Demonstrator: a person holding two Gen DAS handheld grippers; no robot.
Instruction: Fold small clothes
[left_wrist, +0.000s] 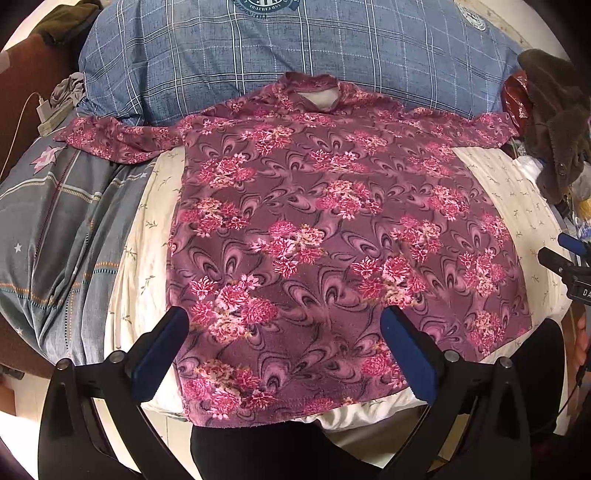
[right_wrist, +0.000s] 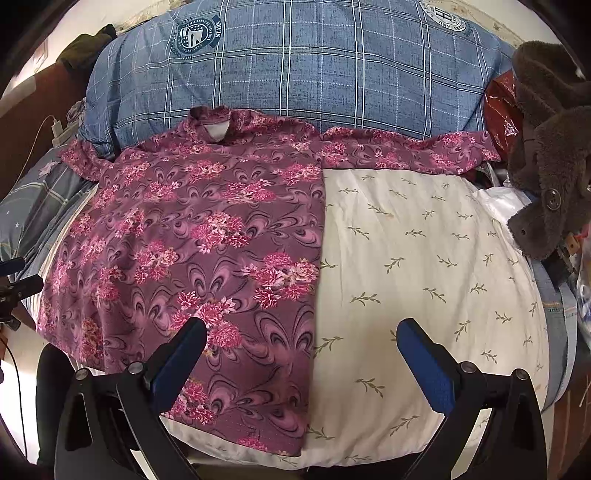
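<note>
On the cream bedsheet (left_wrist: 144, 236), printed with small leaf sprigs, a purple floral top (left_wrist: 332, 229) lies flat and face up in my left wrist view. Its collar rests against a blue checked pillow (left_wrist: 258, 55) at the far edge of the bed. Both sleeves stretch sideways: one reaches over a grey quilt (left_wrist: 55, 221) at the left edge, the other runs toward a brown fleece garment (left_wrist: 554, 122) at the right edge. The hem lies at the near edge. My left gripper (left_wrist: 284, 321) hovers above the lower part of the top, its blue-padded fingers spread wide, holding nothing. The right gripper (left_wrist: 569, 266) shows as a dark shape at the right edge of this view.

In my right wrist view, the purple floral top (right_wrist: 207, 236) fills the left half of the bed, and bare cream bedsheet (right_wrist: 424, 258) fills the right half. The blue checked pillow (right_wrist: 314, 74) lies along the far edge, and the brown fleece garment (right_wrist: 546, 166) is heaped at the far right corner. My right gripper (right_wrist: 301, 328) hangs near the top's right side seam, one finger over the fabric and one over the sheet, spread wide and holding nothing.
</note>
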